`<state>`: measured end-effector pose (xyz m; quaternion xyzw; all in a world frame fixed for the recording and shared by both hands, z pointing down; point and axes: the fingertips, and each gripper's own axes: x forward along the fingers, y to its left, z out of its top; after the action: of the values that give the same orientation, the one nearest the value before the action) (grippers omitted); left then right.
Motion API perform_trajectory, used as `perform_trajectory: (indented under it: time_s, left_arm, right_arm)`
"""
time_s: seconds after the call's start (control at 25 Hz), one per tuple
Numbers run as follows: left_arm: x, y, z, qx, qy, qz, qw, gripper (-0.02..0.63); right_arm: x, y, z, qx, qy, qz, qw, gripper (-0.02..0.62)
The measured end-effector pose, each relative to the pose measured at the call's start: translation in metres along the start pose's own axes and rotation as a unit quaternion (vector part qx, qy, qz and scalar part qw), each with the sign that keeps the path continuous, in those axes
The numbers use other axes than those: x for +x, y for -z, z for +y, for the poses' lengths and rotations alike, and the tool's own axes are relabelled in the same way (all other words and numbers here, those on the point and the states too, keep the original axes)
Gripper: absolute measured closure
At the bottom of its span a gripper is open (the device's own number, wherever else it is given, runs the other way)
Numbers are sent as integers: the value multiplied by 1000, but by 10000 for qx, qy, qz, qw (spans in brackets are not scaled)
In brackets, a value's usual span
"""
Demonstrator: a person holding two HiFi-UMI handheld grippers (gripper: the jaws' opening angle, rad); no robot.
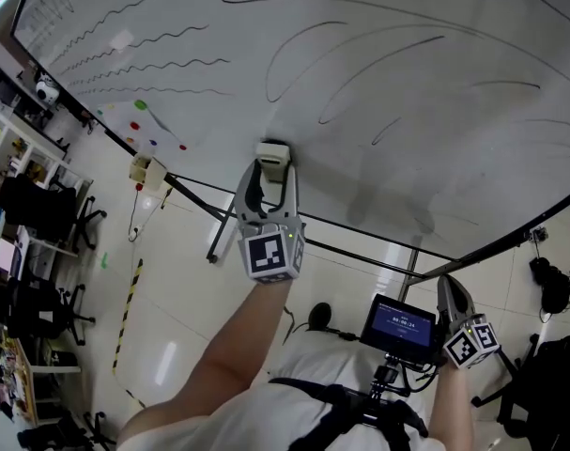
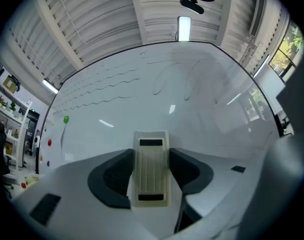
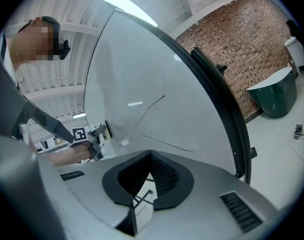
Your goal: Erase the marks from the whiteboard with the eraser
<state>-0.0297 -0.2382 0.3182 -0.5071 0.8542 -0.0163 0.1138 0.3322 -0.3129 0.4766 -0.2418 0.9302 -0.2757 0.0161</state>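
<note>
A big whiteboard carries wavy lines at its upper left and long curved strokes across the middle and right. My left gripper is shut on a cream eraser, which is held against the board near its lower edge. In the left gripper view the eraser sits upright between the dark pads, below the curved strokes. My right gripper hangs low at the right, off the board. Its jaws meet at the tips with nothing between them.
Coloured magnets dot the board's left part. The board's black stand legs reach the floor below it. Office chairs stand at the left. A small screen sits at the person's chest. A brick wall lies beyond the board's right edge.
</note>
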Motion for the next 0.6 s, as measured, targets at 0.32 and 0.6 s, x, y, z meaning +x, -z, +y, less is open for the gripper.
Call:
perform_trajectory:
  time_s: [0.32,0.6]
  left_arm:
    - [-18,-1,-139,97,845,10,9964,362]
    - [-36,18,-218,383,1477,109,9882,362]
  right_arm:
    - [-19,-3,-23,71,-165,83,9998,578]
    - [-46,-11,-47,64,-153,166,9997,578]
